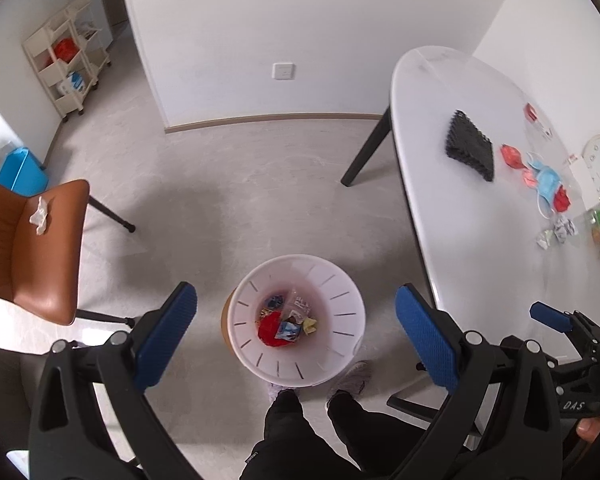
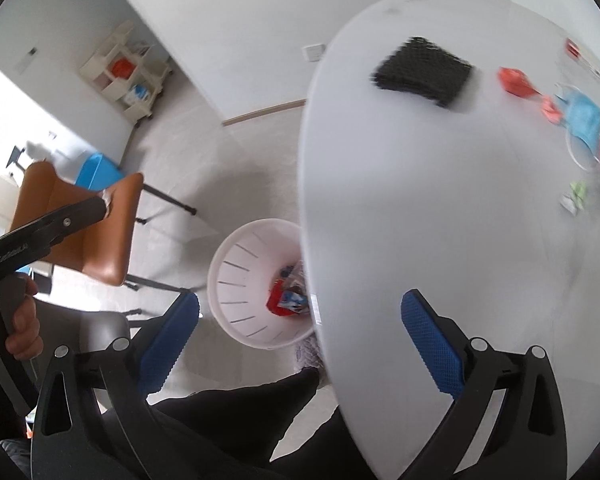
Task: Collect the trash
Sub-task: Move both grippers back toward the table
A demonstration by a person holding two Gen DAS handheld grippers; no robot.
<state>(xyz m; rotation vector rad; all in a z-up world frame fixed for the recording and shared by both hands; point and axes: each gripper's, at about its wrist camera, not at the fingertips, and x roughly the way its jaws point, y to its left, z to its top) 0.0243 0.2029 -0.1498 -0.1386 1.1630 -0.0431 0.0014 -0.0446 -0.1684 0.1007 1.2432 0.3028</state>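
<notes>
The tabletop [image 2: 420, 208] carries the remaining trash [image 2: 580, 120] at its far right (masks, wrappers), ahead-right of the right fingers [image 2: 432, 344], the nearer pair. Bin [image 1: 296, 320] sits below the left fingers [image 1: 168, 336]. Both pairs open, empty.

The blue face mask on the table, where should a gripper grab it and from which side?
Judging from its pose, grip the blue face mask by its bunched pleated body, coming from above. It lies flat and crumpled on the white table, its thin white ear loops trailing loosely, so they would likely slip. Red wrappers touch it, so close the fingers across the blue middle only.
</notes>
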